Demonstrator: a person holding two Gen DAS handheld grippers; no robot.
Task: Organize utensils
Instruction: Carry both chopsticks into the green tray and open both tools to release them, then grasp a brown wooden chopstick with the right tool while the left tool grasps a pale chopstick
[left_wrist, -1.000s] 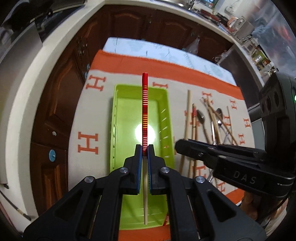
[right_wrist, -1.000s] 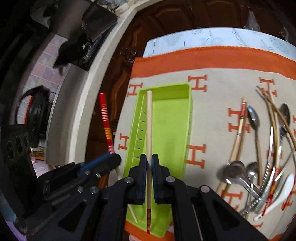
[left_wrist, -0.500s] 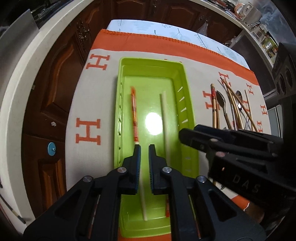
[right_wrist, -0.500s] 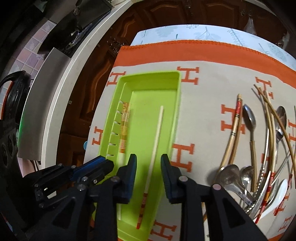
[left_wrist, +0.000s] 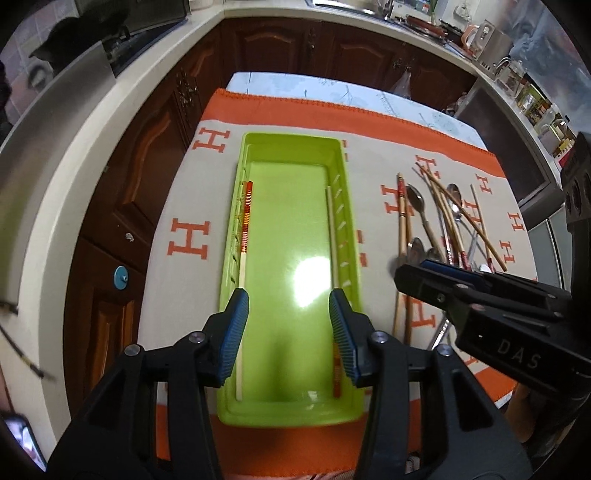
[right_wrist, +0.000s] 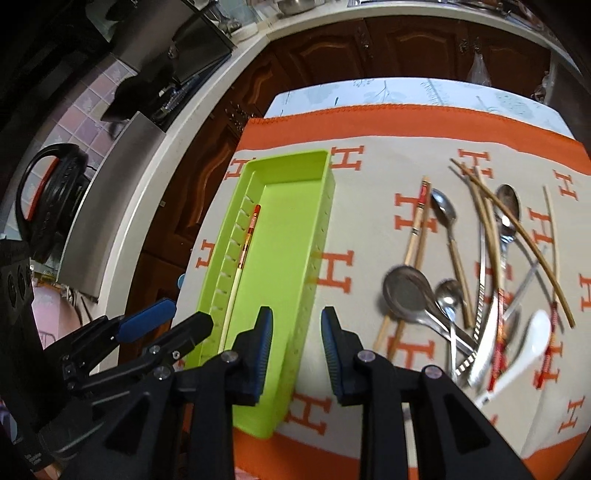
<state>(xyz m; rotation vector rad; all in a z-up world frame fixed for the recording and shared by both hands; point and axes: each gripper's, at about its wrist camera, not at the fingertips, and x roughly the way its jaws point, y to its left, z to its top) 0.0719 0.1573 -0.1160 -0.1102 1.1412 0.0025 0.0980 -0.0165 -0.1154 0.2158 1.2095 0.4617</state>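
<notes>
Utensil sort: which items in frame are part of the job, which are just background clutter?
Job:
- green tray
- two chopsticks in it: one by the left wall, one by the right wall
- utensil pile on the cloth
- left gripper and right gripper, both open and empty

Background:
- cabinets
- kettle
- countertop

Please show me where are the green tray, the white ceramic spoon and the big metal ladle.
green tray (right_wrist: 291, 164): right wrist view, on its far rim.
white ceramic spoon (right_wrist: 537, 328): right wrist view, on its bowl.
big metal ladle (right_wrist: 404, 291): right wrist view, on its bowl.
</notes>
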